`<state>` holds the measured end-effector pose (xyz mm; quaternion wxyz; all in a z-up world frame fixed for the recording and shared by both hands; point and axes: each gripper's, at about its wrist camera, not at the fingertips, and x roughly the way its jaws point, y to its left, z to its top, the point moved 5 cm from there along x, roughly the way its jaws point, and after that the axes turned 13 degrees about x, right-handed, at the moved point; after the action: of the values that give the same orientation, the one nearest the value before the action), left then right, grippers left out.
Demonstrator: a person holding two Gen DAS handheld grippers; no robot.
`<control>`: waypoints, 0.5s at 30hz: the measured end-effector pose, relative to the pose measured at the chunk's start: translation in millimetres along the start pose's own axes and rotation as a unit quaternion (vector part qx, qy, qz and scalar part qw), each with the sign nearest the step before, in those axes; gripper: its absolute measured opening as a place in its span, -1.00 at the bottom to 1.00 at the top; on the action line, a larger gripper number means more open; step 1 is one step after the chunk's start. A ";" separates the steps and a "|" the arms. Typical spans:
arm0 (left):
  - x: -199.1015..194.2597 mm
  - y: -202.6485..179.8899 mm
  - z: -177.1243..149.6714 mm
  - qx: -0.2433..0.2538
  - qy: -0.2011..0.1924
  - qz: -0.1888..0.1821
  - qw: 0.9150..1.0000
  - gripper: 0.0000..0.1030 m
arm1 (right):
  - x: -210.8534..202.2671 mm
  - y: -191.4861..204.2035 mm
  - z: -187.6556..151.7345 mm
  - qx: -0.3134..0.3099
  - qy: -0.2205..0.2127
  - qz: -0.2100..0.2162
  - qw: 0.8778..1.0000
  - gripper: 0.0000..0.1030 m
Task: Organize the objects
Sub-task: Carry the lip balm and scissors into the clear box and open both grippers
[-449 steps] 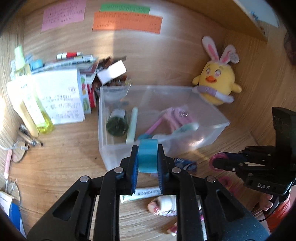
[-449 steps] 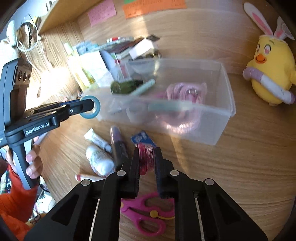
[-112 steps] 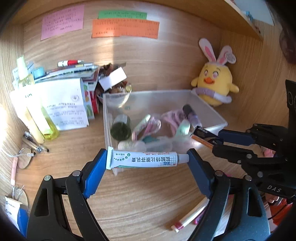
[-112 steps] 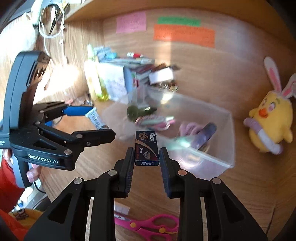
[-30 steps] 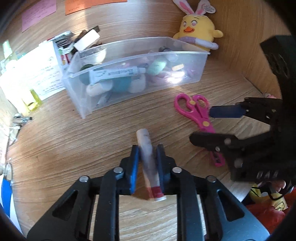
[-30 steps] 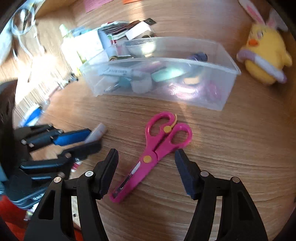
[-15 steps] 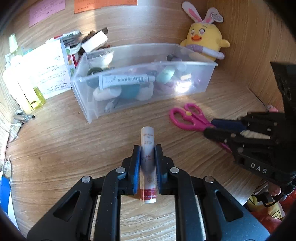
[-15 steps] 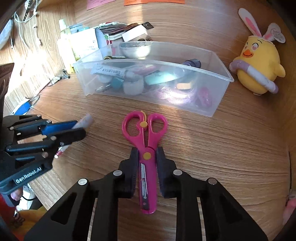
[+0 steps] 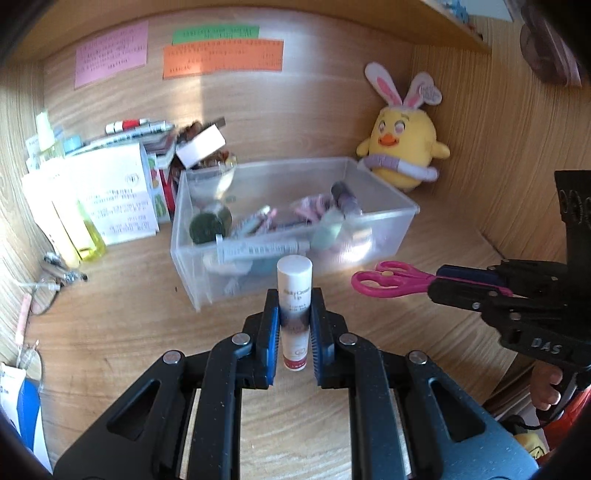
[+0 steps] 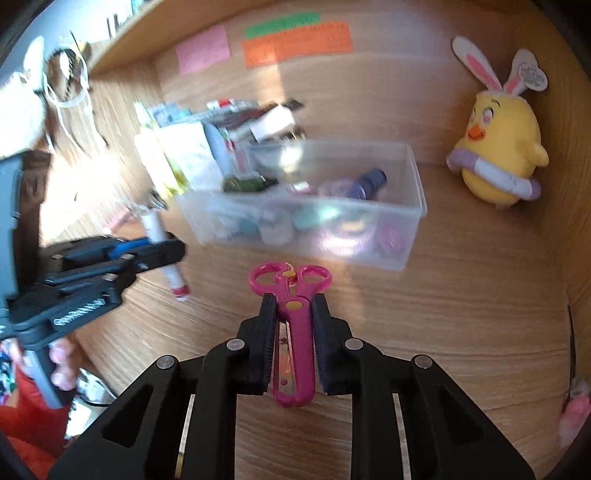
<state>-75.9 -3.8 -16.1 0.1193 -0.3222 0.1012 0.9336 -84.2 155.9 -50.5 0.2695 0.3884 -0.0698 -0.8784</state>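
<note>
Jaws of the left gripper [image 9: 294, 328] were clamped on a white tube [image 9: 294, 310], the right gripper [image 10: 293, 334] on pink scissors [image 10: 291, 317]; both were held short of the clear bin [image 9: 400, 206] ahead, where release was judged due next.

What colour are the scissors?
The scissors are bright pink, with yellow round bits at the joint. The right wrist view shows them best.

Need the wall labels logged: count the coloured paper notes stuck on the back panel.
3: a pink note at left, a green note in the middle, an orange note directly beneath the green. Others could sit out of frame.
</note>
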 end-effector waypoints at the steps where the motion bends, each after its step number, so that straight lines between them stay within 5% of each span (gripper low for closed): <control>1: 0.0 1.6 3.2 -0.001 -0.003 0.002 1.000 -0.72 | -3.6 1.3 4.3 0.000 -0.005 0.005 1.000 -0.66; 15: 6.1 34.4 40.7 -0.015 -0.025 0.022 0.999 -0.72 | -10.6 6.8 67.8 -0.008 -0.070 0.009 0.997 -0.66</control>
<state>-114.0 -24.7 15.4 0.0968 -0.2982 0.0913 0.9452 -124.3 149.8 5.3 0.2746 0.3228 -0.0850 -0.9017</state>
